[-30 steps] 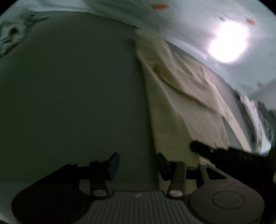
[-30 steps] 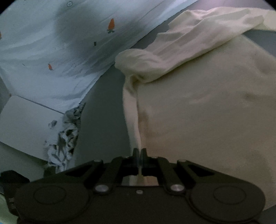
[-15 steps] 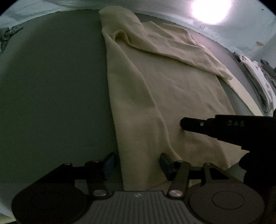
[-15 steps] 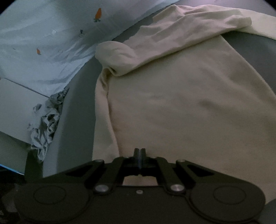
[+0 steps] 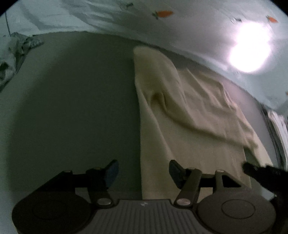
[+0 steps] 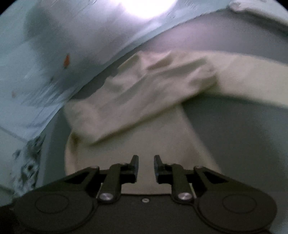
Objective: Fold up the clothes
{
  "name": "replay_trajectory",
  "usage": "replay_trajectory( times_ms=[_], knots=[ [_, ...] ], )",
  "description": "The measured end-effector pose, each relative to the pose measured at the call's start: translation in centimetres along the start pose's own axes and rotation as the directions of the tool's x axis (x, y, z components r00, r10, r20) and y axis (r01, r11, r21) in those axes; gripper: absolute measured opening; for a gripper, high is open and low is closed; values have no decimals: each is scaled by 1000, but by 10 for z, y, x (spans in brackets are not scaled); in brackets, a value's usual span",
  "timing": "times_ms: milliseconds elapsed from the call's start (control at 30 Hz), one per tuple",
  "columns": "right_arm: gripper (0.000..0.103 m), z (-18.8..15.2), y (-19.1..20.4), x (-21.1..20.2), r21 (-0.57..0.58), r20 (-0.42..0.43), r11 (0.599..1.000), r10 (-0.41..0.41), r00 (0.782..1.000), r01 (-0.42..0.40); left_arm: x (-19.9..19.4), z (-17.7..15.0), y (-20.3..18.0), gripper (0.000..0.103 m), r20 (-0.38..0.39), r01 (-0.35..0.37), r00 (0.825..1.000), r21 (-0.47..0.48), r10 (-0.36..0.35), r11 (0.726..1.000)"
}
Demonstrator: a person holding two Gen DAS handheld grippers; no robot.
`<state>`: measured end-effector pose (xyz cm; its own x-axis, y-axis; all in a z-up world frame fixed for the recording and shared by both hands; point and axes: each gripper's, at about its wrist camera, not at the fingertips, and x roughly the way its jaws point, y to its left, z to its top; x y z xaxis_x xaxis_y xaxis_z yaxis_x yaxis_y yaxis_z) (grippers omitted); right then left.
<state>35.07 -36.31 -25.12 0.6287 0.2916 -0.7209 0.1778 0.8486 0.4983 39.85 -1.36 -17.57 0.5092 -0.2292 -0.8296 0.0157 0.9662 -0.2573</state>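
A cream long-sleeved garment [image 5: 189,129] lies flat on a dark grey surface [image 5: 75,111], a sleeve folded across its body. My left gripper [image 5: 143,171] hovers over the garment's near left edge; its jaws are opening and the pads press on nothing. In the right wrist view the same garment [image 6: 147,111] fills the middle, sleeve [image 6: 162,79] across the top. My right gripper [image 6: 146,166] is above the cloth; its jaws are opening with a narrow gap and nothing pinched. The right gripper's black tip [image 5: 252,168] shows at the left view's right edge.
A pale blue sheet with small carrot prints [image 5: 162,13] borders the grey surface at the back. A crumpled patterned cloth [image 5: 16,46] lies at the far left and more clothes [image 5: 277,126] at the far right. A bright light glare [image 5: 250,54] washes out part of the sheet.
My right gripper has let go of the cloth: its jaws were shut on the edge and now stand apart. Both views have swung toward the garment's far end. My left jaws stand wider.
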Motion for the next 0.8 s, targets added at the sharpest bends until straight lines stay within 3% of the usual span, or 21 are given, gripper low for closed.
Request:
replay_trajectory(
  times_ms=[133,267,367,500,567,600,667,700,733,800],
  knots=[
    [35,36,-14,2,-11,92,994,-110,990,111,22,51,8,63,30,12,999,-28,-11,1000],
    [38,73,-28,13,-39,157,976,-208,966,216,54,111,12,63,50,27,998,-49,-24,998],
    [43,93,-37,27,-46,157,966,-245,957,255,82,153,15,63,53,50,998,-84,-46,995],
    [45,105,-45,44,-12,109,970,-240,965,243,120,190,19,61,32,50,998,-133,-46,990],
    [45,104,-44,48,5,92,970,-242,966,243,137,199,20,52,22,61,998,-171,-58,983],
    [44,104,-42,50,0,91,968,-251,964,253,145,202,21,44,15,70,998,-189,-68,979],
    [22,102,-37,53,-33,91,957,-285,954,289,157,204,21,16,-4,78,997,-206,-80,975],
    [17,103,-35,54,-51,90,953,-294,952,299,162,204,21,12,-15,70,997,-207,-75,976],
    [4,103,-34,55,-69,92,952,-293,952,299,165,204,20,9,-22,62,997,-208,-68,976],
    [3,105,-33,54,-90,104,951,-286,953,295,165,202,19,7,-12,56,998,-213,-60,975]
  ],
)
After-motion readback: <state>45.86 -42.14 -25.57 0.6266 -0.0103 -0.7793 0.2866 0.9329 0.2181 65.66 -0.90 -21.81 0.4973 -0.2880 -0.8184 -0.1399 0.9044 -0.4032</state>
